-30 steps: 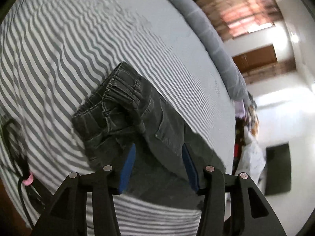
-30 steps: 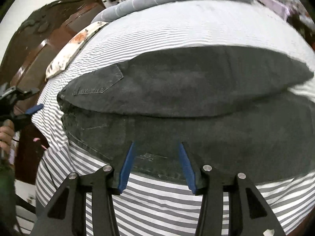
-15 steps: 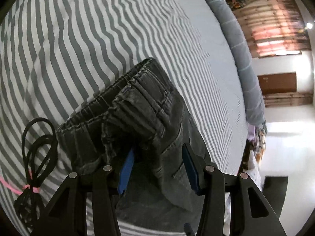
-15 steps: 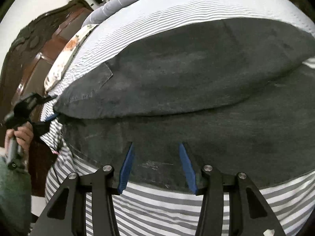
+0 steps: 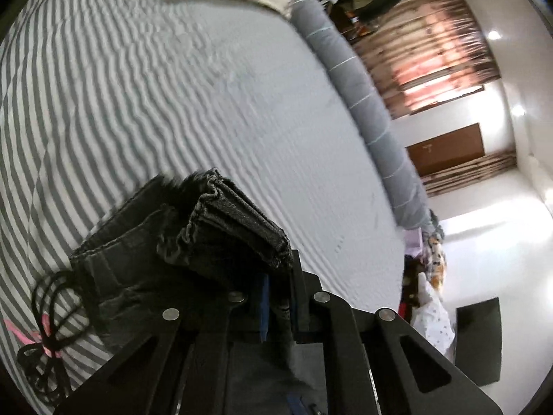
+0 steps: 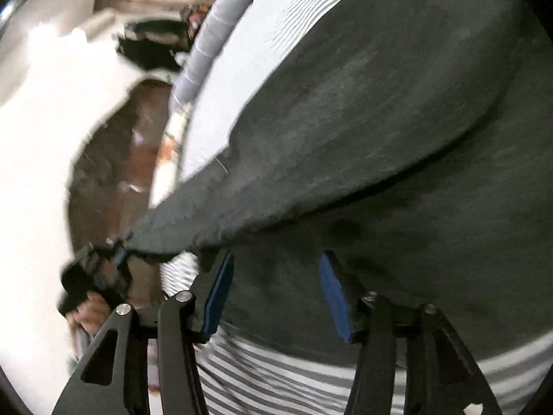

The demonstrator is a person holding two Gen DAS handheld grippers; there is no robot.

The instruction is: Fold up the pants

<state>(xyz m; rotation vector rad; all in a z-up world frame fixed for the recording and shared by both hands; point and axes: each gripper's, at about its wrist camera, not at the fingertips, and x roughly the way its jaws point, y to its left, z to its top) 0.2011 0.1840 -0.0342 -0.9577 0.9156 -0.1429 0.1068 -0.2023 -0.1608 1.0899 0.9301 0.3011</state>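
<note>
Pants (image 5: 214,242): dark denim on striped bed (image 5: 172,86). Left gripper (image 5: 276,297): just clamped on bunched waistband. Right gripper (image 6: 273,290): jaws widening, unclamped over leg edge. Risk: thick waistband slipping free, skewing fold.

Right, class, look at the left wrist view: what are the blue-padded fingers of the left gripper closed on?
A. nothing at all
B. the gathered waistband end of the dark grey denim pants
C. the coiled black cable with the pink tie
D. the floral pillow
B: the left gripper has its pads pinched on the bunched waistband of the dark grey denim pants, while the coiled black cable lies untouched on the striped bedsheet.
</note>
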